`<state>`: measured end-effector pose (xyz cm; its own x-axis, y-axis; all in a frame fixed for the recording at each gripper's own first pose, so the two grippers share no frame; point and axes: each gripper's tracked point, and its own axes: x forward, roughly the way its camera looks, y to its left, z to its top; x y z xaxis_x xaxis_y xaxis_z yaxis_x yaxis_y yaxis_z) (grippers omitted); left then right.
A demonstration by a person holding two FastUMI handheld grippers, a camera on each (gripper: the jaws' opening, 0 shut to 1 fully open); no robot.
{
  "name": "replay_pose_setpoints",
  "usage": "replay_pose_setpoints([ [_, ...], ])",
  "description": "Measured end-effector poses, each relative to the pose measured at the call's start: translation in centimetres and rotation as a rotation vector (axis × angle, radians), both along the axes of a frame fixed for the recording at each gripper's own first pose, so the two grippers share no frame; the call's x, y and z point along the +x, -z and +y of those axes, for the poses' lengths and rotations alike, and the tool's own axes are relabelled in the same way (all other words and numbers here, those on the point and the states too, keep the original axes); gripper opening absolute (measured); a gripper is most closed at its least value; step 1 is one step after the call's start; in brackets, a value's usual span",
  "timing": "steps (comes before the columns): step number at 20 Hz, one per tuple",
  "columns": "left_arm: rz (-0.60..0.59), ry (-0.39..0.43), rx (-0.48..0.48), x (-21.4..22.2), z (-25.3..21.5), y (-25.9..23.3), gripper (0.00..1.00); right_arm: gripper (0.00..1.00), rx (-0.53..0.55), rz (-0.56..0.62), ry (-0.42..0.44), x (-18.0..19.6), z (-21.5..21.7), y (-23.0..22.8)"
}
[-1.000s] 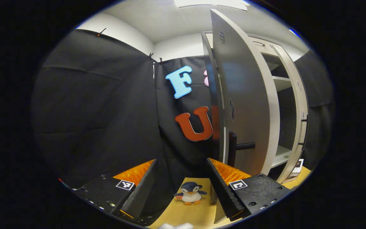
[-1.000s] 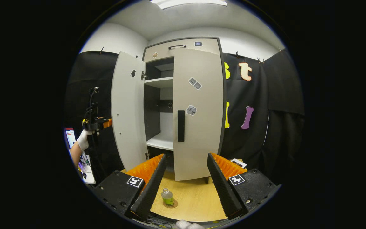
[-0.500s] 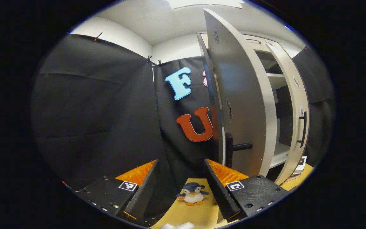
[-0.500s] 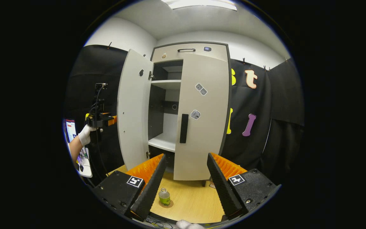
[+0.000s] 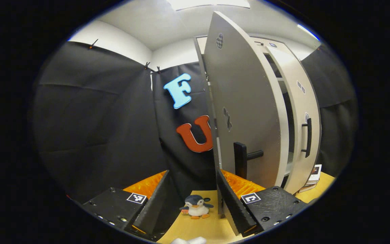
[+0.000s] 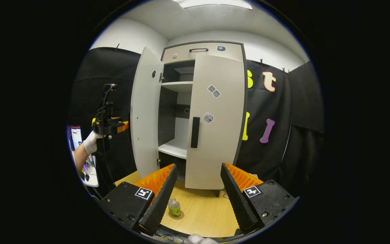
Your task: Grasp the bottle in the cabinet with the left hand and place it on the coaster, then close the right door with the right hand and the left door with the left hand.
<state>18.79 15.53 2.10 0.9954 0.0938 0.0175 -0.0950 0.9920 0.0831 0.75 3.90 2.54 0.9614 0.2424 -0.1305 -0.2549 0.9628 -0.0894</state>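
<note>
The small clear bottle with green liquid [image 6: 174,207] stands upright on the round brown coaster [image 6: 176,215] on the light wooden table [image 6: 205,213]. The tall grey cabinet's right door [image 6: 215,118] is shut; its left door [image 5: 245,112] stands ajar. The left gripper [image 5: 193,202], fingers spread and empty, sits beside that door's black handle [image 5: 240,164]. The right gripper [image 6: 196,199] hangs released, holding nothing.

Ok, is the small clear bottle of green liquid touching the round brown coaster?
Touching. The right gripper view shows the bottle standing upright on the coaster, on the wooden table.
</note>
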Motion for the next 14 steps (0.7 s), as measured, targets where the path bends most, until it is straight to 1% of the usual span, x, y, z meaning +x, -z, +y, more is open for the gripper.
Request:
replay_pose_setpoints([
  [4,0.005,0.098,-0.070,1.1,-4.0,0.0,0.86,0.80,0.000,0.010,0.002,-0.1,-0.2,0.2],
  [5,0.005,0.116,-0.083,1.5,-4.9,0.0,0.83,0.81,-0.002,0.011,0.003,-0.1,-0.2,0.2],
  [8,0.024,0.124,-0.074,2.9,-6.3,0.4,0.94,0.80,-0.008,0.002,0.026,-0.2,-0.8,-0.2],
  [9,0.027,0.137,-0.089,3.2,-7.0,0.4,0.97,0.80,-0.009,-0.002,0.037,-0.4,-1.0,-0.3],
  [11,0.034,0.166,-0.108,3.4,-8.3,0.7,0.96,0.80,-0.013,-0.006,0.058,-0.3,-1.6,-0.3],
  [14,0.030,0.171,-0.086,3.2,-8.2,0.6,0.96,0.80,-0.017,0.002,0.091,-0.3,-2.4,0.0],
])
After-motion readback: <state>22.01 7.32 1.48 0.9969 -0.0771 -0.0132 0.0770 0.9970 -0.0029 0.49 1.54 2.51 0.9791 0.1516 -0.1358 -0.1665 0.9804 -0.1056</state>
